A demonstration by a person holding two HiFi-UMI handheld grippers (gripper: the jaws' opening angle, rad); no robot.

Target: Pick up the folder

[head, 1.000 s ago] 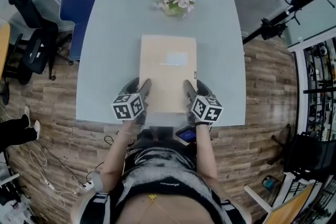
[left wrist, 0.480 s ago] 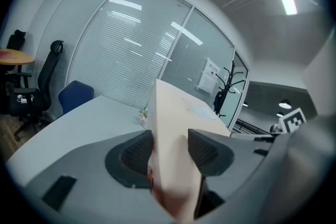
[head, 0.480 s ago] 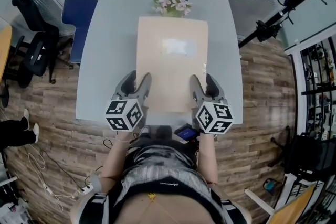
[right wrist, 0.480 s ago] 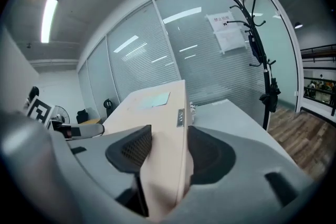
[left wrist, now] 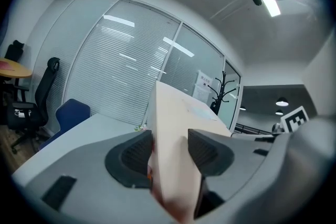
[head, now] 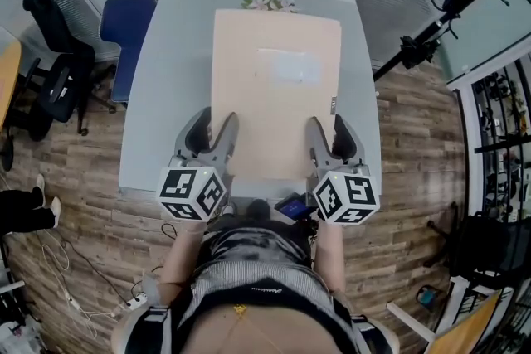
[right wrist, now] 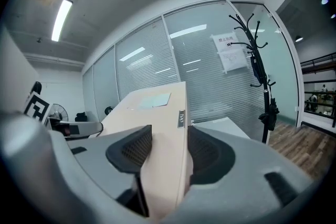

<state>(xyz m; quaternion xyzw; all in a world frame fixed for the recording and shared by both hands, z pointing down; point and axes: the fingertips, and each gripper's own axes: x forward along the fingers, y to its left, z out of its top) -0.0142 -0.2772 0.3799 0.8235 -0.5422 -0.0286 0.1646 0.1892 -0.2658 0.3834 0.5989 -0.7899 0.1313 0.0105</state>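
Observation:
The folder (head: 276,87) is a thick tan box file with a pale label on its top face, held level in the air above the grey table (head: 162,87). My left gripper (head: 212,133) is shut on its near left edge, and the folder (left wrist: 176,128) fills the gap between those pads. My right gripper (head: 328,134) is shut on the near right edge, with the folder (right wrist: 163,128) pressed between its pads. A small spine tag (right wrist: 180,118) shows on the right side.
A pot of pink flowers (head: 267,2) peeks out behind the folder's far edge. A blue chair (head: 126,21) stands left of the table, black office chairs (head: 51,54) farther left. A dark phone (head: 292,207) lies at the table's near edge. Glass walls with blinds surround the table.
Both grippers have risen with the folder between them; it lifted off the table and now looks larger, covering most of the flowers.

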